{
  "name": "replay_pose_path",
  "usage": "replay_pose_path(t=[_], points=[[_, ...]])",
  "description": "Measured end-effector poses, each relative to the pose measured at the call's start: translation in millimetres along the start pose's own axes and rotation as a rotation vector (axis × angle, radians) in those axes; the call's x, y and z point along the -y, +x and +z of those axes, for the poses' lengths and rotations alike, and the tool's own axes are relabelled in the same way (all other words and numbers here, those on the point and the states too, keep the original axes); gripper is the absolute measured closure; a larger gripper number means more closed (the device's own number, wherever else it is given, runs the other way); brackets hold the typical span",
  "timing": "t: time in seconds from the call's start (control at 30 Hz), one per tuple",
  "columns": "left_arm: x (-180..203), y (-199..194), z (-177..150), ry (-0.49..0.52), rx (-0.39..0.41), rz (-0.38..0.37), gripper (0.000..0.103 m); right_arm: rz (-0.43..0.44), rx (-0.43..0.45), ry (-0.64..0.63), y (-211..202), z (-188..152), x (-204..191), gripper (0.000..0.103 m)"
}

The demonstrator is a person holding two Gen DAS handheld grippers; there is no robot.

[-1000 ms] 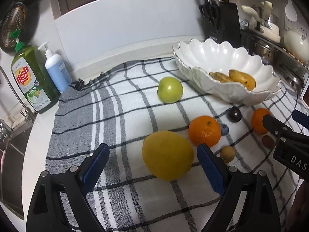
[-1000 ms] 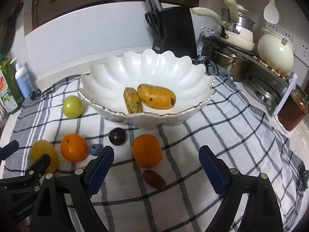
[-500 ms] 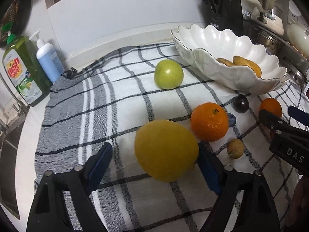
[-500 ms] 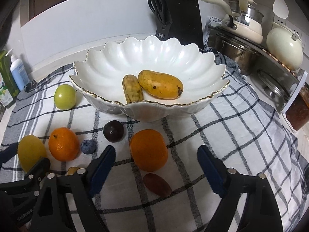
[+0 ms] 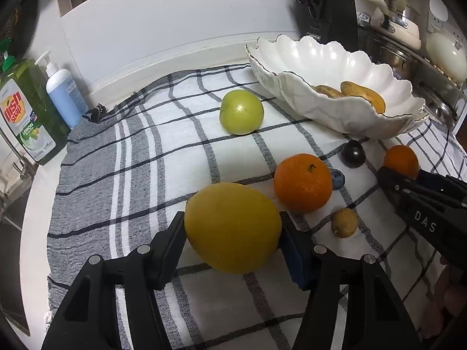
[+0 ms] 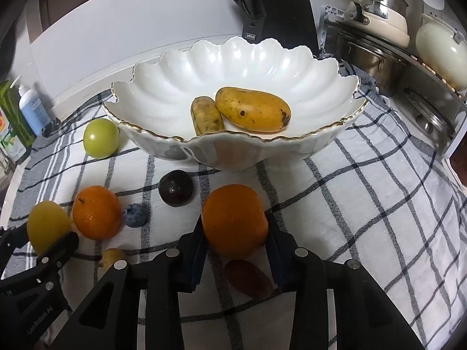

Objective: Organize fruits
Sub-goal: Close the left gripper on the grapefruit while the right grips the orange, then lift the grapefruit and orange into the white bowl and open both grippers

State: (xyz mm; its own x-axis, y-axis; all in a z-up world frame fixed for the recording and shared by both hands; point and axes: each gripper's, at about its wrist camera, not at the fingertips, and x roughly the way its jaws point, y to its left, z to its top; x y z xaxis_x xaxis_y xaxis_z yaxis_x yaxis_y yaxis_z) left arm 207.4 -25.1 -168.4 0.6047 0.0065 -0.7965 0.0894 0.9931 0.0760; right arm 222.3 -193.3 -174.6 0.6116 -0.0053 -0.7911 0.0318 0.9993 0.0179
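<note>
My left gripper (image 5: 233, 239) is shut on a big yellow lemon (image 5: 232, 226), which rests on the checked cloth. My right gripper (image 6: 235, 233) is shut on an orange (image 6: 235, 220) in front of the white scalloped bowl (image 6: 181, 93). The bowl holds a mango (image 6: 252, 108) and a small banana (image 6: 205, 115). On the cloth lie a green apple (image 5: 240, 110), a second orange (image 5: 303, 182), a dark plum (image 6: 175, 188), a blueberry (image 6: 134, 215), a small yellow-brown fruit (image 5: 344, 222) and a reddish-brown fruit (image 6: 248, 277) under my right gripper.
A green dish soap bottle (image 5: 27, 110) and a blue pump bottle (image 5: 62, 90) stand at the left by the sink. A black knife block (image 6: 277, 8), pots and a cream kettle (image 6: 379, 11) stand behind and right of the bowl.
Both grippers moved forward and down and closed: the left on the lemon, the right on the orange. Both were open and short of the fruit before.
</note>
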Motion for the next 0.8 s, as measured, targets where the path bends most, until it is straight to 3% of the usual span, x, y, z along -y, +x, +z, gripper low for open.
replay_pose_path(t=[0.4, 0.8], points=[[-5.9, -20.0, 3.3, -0.014, 0.037, 0.009, 0.043, 0.002, 0.06, -0.027, -29.2, 5.7, -6.6, 0.066], [-2.9, -53.8, 36.7, 0.014, 0.121, 0.0, 0.043, 0.019, 0.129, -0.02, -67.2, 23.3, -1.6, 0.066]])
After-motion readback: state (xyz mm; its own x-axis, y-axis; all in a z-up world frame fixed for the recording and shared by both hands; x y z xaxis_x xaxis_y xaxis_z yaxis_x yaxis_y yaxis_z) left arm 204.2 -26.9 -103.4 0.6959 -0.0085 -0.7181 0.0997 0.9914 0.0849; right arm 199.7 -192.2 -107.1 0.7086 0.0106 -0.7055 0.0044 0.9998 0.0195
